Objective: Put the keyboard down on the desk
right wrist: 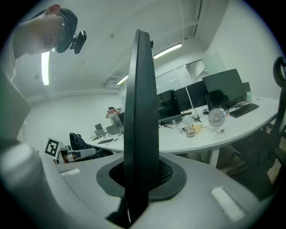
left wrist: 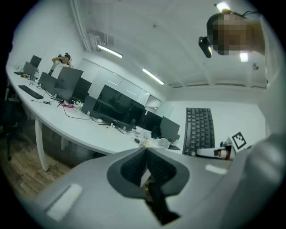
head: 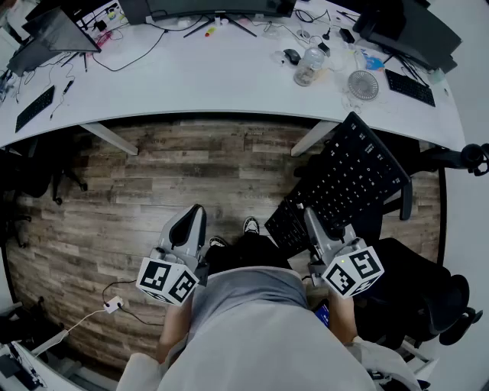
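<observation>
Keyboard (head: 348,179), the flat black full-size plastic one, is hanging in mid-air just off the near edge of the long white curved surface (head: 206,76), so it isn't lying on it yet. It's tilting, with the far end up by the surface's near edge and the near end dropping back toward the person. The key side is facing up and left in the head view.

The right gripper (head: 312,218) is clamping onto the near end of the keyboard. Its own view is showing the board edge-on, standing straight up between the pads with both jaws pressing on it.

The left gripper (head: 195,215) is holding nothing, and its jaws are sitting together. It's hovering short of the surface's near edge, off to the left of the keyboard and well apart from it.

On the surface itself, a clear plastic bottle (head: 309,65) is standing toward the right end. A small white round desk fan (head: 363,84) is sitting just right of the bottle, and a second black keyboard (head: 409,86) is lying further right again. Dark monitors (head: 214,8) are lining the far edge.

Below the surface's near edge, grey-brown wood-plank floor (head: 145,191) is showing, and a black office chair (head: 428,294) is standing off the surface's right end, close to the person.
</observation>
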`<state>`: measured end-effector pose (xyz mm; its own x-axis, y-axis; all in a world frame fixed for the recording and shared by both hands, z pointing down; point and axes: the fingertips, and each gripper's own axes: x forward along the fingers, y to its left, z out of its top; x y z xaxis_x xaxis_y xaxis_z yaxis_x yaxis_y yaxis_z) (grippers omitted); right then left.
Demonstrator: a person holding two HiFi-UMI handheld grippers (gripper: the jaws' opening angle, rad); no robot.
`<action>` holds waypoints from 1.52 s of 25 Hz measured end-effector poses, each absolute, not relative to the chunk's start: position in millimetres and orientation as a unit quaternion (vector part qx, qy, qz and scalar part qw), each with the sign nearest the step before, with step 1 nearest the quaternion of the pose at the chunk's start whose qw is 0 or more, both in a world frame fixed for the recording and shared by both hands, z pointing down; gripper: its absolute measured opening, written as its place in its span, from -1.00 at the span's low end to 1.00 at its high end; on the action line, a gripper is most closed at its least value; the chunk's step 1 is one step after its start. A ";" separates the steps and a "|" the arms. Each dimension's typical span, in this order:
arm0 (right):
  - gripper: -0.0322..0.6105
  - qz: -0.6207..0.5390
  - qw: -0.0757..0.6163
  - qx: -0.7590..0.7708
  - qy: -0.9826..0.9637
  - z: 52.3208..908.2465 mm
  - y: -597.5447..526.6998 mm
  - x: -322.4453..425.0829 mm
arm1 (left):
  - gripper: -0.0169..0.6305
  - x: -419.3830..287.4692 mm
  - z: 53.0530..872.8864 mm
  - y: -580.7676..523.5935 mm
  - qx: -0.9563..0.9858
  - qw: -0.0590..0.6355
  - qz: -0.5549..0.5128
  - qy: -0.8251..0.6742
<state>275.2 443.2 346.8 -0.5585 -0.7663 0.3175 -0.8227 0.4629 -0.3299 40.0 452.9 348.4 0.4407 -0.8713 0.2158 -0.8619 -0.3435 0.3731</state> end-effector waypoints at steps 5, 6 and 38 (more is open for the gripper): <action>-0.68 0.223 0.053 0.460 -0.858 338.4 430.9 289.5 | -0.95 61.0 339.4 442.1 0.821 0.214 -0.010 -0.529; -0.68 0.221 0.054 0.459 -0.859 338.2 430.1 291.4 | -0.95 63.8 339.1 441.4 0.821 0.214 -0.011 -0.529; -0.67 0.287 -0.020 0.359 -0.888 346.6 365.8 314.2 | -0.95 125.9 340.7 393.4 0.825 0.239 0.000 -0.512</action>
<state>314.2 365.8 346.6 -0.7410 -0.6493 0.1711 -0.6265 0.5768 -0.5241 125.9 393.4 340.7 0.4764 -0.8445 0.2448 -0.8447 -0.3622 0.3941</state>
